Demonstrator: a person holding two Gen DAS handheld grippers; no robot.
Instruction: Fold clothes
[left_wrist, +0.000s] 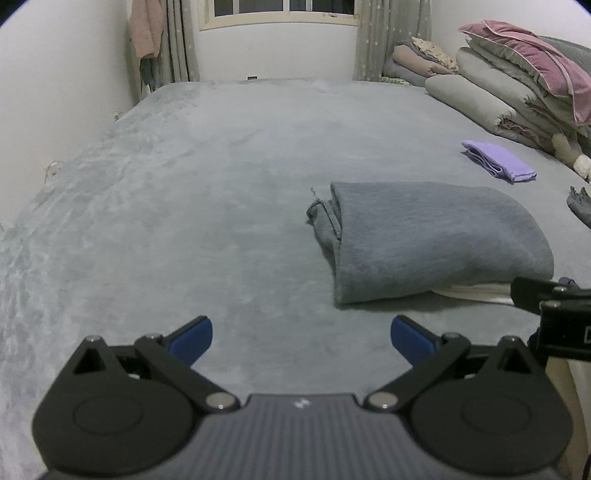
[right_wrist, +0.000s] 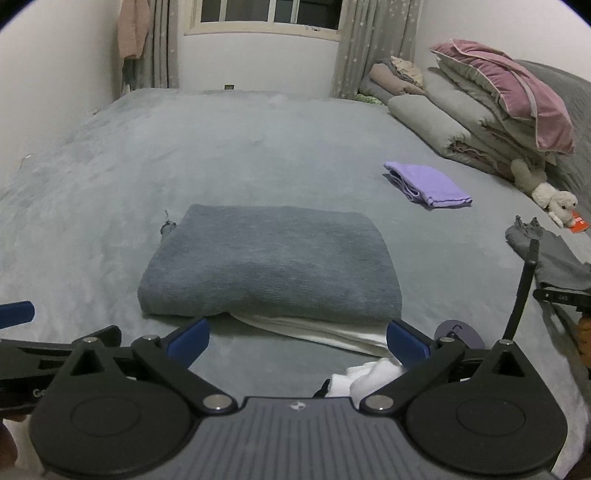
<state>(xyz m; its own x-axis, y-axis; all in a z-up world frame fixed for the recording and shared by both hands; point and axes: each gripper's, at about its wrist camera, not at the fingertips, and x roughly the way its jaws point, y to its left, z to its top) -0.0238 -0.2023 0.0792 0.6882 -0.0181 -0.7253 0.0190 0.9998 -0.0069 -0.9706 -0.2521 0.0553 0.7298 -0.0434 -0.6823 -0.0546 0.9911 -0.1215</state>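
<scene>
A folded grey-blue garment (right_wrist: 269, 262) lies on the bed with a cream lining (right_wrist: 317, 332) showing along its near edge. My right gripper (right_wrist: 297, 341) stands open just in front of that edge, nothing between its blue pads. In the left wrist view the same grey-blue garment (left_wrist: 432, 240) lies ahead to the right. My left gripper (left_wrist: 301, 336) is open over bare blanket, apart from the garment. A folded purple cloth (right_wrist: 428, 182) (left_wrist: 498, 160) rests farther back on the right.
A grey fleece blanket (left_wrist: 166, 206) covers the bed. Stacked quilts and a pink pillow (right_wrist: 506, 107) line the right side, with a stuffed toy (right_wrist: 554, 199). Another grey garment (right_wrist: 554, 258) and a black hanger (right_wrist: 524, 284) lie at the right edge. A white cloth (right_wrist: 365, 380) sits near the right gripper.
</scene>
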